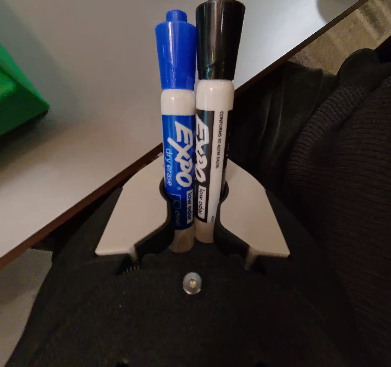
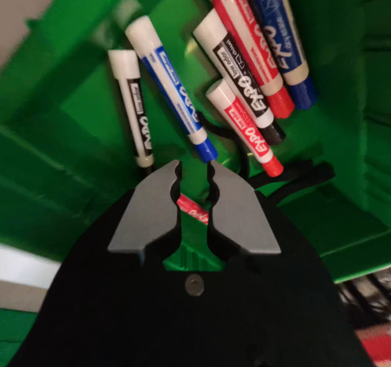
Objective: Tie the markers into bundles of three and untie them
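Closest to the lens, the left gripper [image 1: 193, 189] is clamped on two dry-erase markers at once, a blue marker [image 1: 176, 111] and a black marker [image 1: 213, 107], which sit side by side and touching in the rounded notch between its white-faced fingers [image 1: 135, 215]. Both stand capped end outward, their butt ends pushed back toward the gripper's black body, which looks like why the pair stays parallel instead of splaying. They are held out over the edge of a white table [image 1: 84, 60], with a dark knitted sleeve [image 1: 338, 187] just to the right and a corner of a green bin [image 1: 19, 94] at the far left. From the right wrist view comes what the left cannot show, the inside of that green bin [image 2: 74, 187], where more markers lie loose and fanned out: a second black one [image 2: 133, 105], a blue one [image 2: 175, 94], a red one [image 2: 245, 128], and a stack of black, red and blue against the far wall. The right gripper [image 2: 194, 164] is down among them with its jaws parted and nothing between them, tips just beside the blue cap [image 2: 206, 149], while another red marker [image 2: 192, 210] shows through the gap lower down. A black cord [image 2: 296, 174] trails across the bin floor. This view is blurred, so finer contact is hard to judge.
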